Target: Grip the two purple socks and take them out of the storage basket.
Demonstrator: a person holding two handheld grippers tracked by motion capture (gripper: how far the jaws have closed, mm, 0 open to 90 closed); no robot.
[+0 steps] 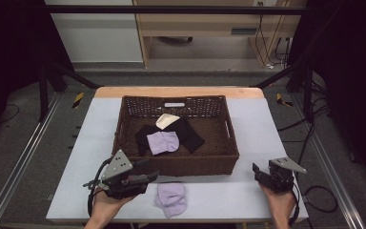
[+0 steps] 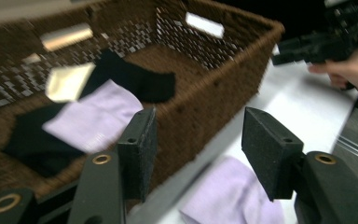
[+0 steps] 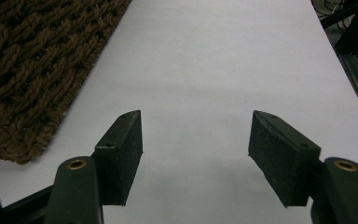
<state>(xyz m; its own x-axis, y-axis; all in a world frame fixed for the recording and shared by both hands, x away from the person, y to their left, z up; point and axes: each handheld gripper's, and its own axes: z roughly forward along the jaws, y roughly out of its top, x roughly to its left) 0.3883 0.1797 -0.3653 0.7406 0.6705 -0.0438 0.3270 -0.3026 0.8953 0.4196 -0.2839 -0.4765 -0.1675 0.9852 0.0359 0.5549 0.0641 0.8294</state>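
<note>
Both tools are spread wide, holding nothing: left tool hovers right beside the lilac sock on the worktop, right tool sits well off past the basket.

The room is dim, its sides black; overhead light falls mostly on the pale table, which reads brightest. The left gripper view is smeared by motion blur across the wicker basket. The right gripper view is sharper, with soft shadows under its jaws.
</note>
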